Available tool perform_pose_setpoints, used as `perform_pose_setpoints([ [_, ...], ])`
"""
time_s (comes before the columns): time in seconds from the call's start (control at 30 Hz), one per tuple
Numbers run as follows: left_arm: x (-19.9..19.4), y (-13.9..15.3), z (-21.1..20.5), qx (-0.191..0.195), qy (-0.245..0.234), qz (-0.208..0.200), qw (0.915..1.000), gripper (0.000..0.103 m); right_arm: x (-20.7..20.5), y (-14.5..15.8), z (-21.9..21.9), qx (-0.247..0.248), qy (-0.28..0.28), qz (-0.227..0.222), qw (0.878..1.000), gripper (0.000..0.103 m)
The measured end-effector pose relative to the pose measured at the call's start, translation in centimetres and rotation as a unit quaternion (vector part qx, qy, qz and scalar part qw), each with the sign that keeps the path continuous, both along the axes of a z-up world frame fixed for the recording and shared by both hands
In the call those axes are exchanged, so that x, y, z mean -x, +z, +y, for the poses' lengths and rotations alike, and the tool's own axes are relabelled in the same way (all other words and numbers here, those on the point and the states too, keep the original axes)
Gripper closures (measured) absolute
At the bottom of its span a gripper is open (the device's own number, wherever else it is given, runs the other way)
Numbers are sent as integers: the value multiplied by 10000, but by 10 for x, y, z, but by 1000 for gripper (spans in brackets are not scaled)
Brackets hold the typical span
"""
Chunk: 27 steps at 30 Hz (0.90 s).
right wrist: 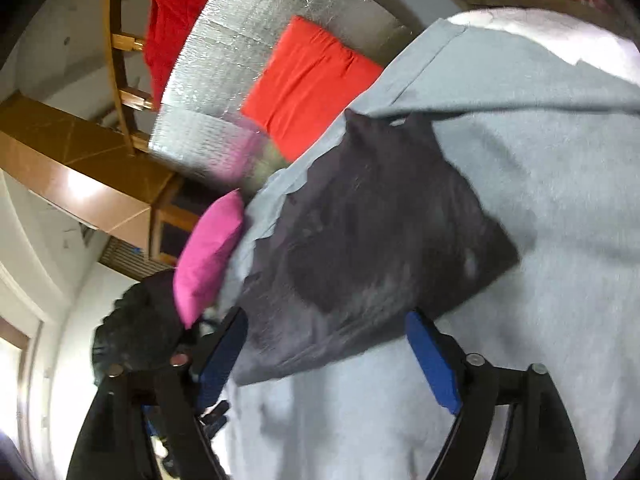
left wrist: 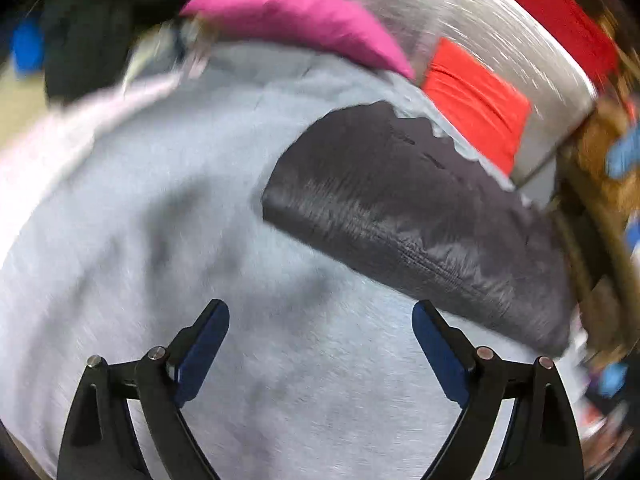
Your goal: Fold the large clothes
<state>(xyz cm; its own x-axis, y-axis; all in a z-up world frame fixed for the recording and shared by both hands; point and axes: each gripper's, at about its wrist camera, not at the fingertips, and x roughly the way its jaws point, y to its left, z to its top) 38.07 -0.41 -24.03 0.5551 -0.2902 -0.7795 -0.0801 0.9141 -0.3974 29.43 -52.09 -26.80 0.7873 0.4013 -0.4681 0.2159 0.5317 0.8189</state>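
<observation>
A large light grey-blue garment (left wrist: 168,208) lies spread wide and fills most of both views (right wrist: 540,208). On it rests a smaller dark grey garment (left wrist: 400,208), folded flat, also seen in the right wrist view (right wrist: 368,220). My left gripper (left wrist: 320,308) is open above bare light cloth, just left of the dark garment's near end, with nothing between its blue pads (left wrist: 202,352). My right gripper (right wrist: 326,314) is open too. The dark garment's near edge lies in the gap between its fingers, and the pads (right wrist: 432,364) do not press on it.
A pink cushion (left wrist: 288,12) lies at the far edge of the light garment. Beyond it a folded red cloth (right wrist: 308,84) sits on a silver foil mat (right wrist: 248,32). More red fabric (right wrist: 176,12) hangs by wooden furniture (right wrist: 80,160). A black bag (right wrist: 136,320) lies by the cushion.
</observation>
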Motion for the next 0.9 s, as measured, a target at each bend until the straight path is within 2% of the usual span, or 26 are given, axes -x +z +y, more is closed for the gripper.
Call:
perform_pose_setpoints([
  [0.07,-7,-7,10,750,151,37,9971,10,2,-9,5,-82,64,149,9998,17],
  [0.17,-18,-17,10,937,425,88,9946,10,1,-31,6,-303,23,454,9985,17],
  [0.27,-37,-29,7,1300,439,146,9904,10,-10,-50,1,-438,-110,717,9964,17],
  [0.4,-63,-43,2,1494,484,178,9874,10,-23,-67,-13,-715,-421,778,9935,17],
  [0.5,-79,-43,-3,1487,530,-70,9874,10,-35,-80,-23,-876,-564,721,9919,17],
  [0.6,-90,-48,-9,1536,543,-102,9866,10,-48,-81,-31,-738,-590,543,9940,17],
  [0.7,-96,-48,-11,1566,512,-151,9862,10,-59,-87,-39,-800,-700,415,9935,17],
  [0.9,-104,-51,-4,1971,720,-218,9775,11,-81,-84,-51,-523,-884,130,9946,16],
])
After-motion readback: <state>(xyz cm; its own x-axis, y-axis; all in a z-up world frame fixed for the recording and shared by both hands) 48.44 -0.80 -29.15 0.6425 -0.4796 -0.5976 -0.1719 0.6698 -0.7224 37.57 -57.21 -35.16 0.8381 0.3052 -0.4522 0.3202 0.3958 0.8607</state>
